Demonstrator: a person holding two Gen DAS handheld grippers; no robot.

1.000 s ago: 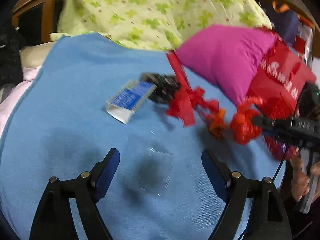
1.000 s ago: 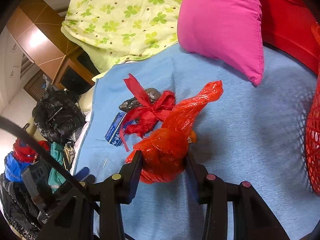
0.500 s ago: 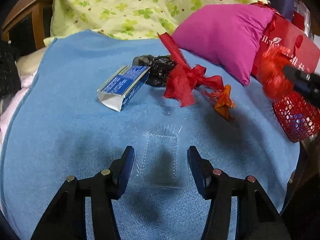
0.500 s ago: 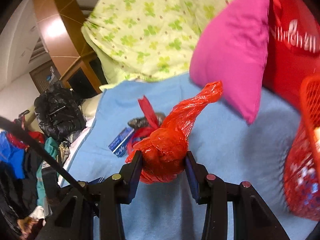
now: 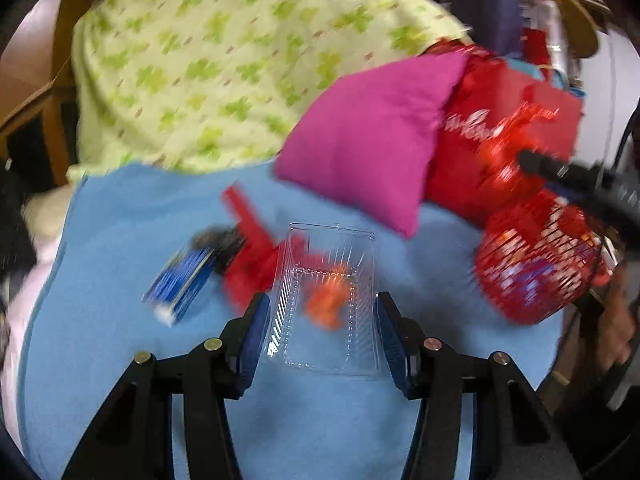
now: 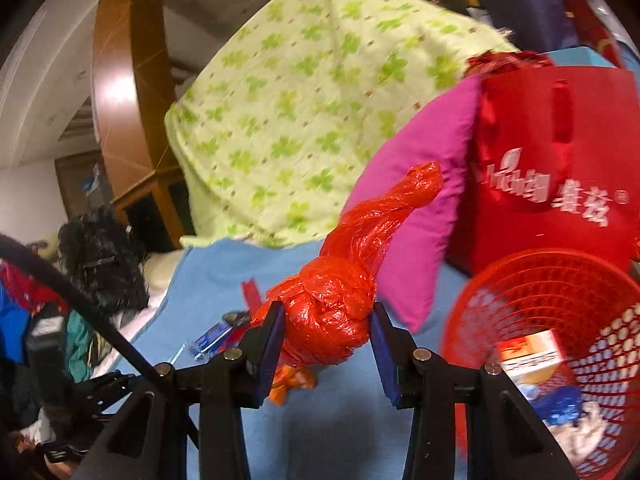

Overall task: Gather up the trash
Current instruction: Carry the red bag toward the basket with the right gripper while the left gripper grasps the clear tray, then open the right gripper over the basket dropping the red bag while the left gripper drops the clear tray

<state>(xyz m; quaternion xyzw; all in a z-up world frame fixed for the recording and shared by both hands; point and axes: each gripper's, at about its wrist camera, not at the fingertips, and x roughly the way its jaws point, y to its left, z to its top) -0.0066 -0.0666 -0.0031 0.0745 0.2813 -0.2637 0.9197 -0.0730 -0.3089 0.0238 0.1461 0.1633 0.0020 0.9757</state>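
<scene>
We judge the tray [image 5: 328,304], clamped by its sides in our left gripper [image 5: 322,334], light and crushable, and the knotted bag [image 6: 332,312] squeezed in our right gripper [image 6: 328,340] soft.

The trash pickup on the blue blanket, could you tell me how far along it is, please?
Done: the red mesh basket already holds a small carton and other scraps. In hand: the right gripper clamps a knotted red plastic bag beside the basket, and the left gripper holds a clear plastic tray. Left: a blue box, a red ribbon, an orange scrap.
</scene>
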